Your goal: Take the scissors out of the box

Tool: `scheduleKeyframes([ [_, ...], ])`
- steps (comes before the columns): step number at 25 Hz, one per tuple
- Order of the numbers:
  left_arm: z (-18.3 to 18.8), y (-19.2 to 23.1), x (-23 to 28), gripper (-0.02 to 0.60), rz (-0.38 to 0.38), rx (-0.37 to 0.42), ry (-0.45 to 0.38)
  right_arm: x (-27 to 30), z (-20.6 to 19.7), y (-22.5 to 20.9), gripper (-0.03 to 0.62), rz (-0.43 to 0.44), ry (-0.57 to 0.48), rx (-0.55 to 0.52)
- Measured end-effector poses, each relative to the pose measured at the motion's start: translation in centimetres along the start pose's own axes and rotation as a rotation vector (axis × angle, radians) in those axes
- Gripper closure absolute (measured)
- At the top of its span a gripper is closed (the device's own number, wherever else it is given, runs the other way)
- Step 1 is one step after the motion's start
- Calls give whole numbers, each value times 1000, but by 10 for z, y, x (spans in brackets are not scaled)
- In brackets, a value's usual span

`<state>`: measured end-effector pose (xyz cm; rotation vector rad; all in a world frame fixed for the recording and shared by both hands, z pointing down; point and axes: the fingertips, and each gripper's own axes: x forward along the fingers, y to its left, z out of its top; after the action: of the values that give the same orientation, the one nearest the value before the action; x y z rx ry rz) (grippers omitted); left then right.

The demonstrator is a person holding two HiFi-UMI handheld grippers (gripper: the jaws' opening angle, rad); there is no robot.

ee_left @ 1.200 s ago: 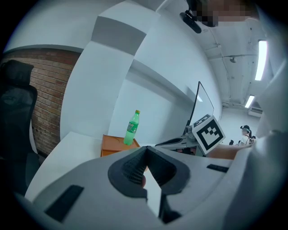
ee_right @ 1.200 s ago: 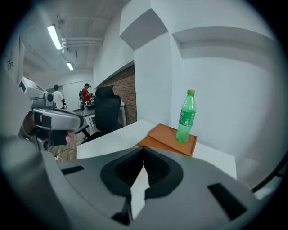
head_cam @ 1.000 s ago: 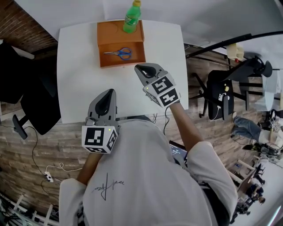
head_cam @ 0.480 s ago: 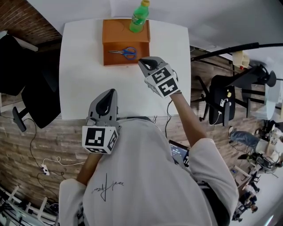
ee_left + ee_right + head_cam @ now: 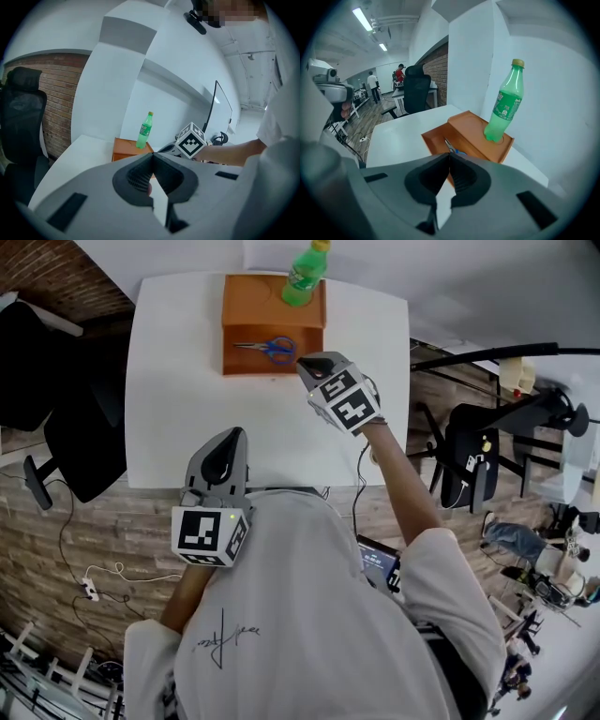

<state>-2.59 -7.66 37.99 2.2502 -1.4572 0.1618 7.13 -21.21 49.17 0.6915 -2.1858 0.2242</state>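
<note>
Blue-handled scissors [image 5: 264, 346] lie flat in the open front section of an orange box [image 5: 239, 360] at the far edge of the white table [image 5: 178, 399]. My right gripper [image 5: 309, 363] is shut and empty, its tip just over the box's right front corner, close to the scissors' handles. In the right gripper view only a sliver of the scissors [image 5: 451, 148] shows above the shut jaws of the right gripper [image 5: 450, 154]. My left gripper [image 5: 232, 439] is shut and empty, held over the table's near edge, far from the box [image 5: 129, 150].
A green plastic bottle [image 5: 305, 275] stands upright in a round recess on the box's rear lid [image 5: 478, 131]. Black office chairs [image 5: 56, 418] flank the table on the left and one [image 5: 469, 451] on the right. Cables trail on the wooden floor.
My right gripper has moved forward and down, from over the table's middle to the box's front right corner. The left gripper has stayed where it was.
</note>
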Motion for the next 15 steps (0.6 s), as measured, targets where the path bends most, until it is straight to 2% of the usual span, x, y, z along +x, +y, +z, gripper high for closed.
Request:
scheduleKeyframes([
  [15,-4,2,5,574,20,-25,12,34,-8,-16,568,52,80,-117],
])
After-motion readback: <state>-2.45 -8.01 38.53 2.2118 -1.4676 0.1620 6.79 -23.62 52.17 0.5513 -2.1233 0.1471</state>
